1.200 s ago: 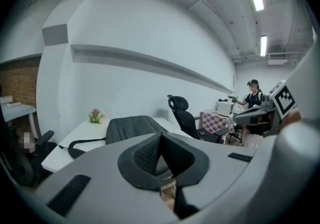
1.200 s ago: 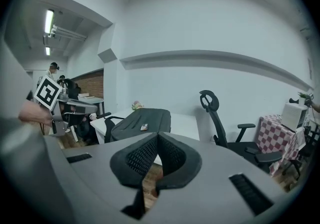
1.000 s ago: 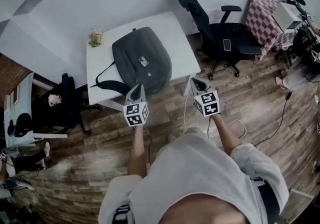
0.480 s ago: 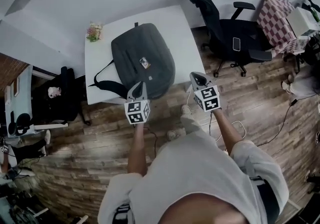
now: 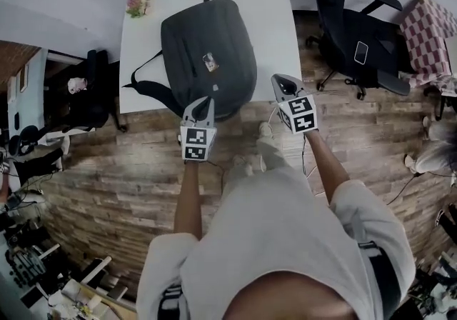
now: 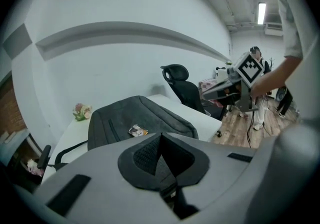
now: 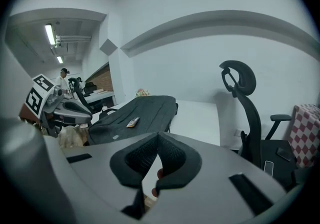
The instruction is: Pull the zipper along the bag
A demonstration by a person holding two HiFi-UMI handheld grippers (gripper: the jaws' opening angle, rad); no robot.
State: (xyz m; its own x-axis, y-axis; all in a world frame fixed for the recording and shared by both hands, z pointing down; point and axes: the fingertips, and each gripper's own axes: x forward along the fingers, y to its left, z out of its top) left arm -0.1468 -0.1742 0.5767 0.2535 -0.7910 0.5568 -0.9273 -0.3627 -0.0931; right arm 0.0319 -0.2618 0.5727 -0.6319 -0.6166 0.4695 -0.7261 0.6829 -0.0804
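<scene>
bag on table — 2 grippers closed

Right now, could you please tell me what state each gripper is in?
Left gripper: closed, holding nothing.
Right gripper: closed, holding nothing.

— How is the light behaving?
— Evenly. Ceiling tube lights are glowing at the left gripper view's top right, and the white tabletop is shining brightly without glaring.
— Any distortion?
— Fisheye lenses are bending the walls into arcs, dark vignettes are ringing both gripper views, and the near fingers are blurring softly.
</scene>
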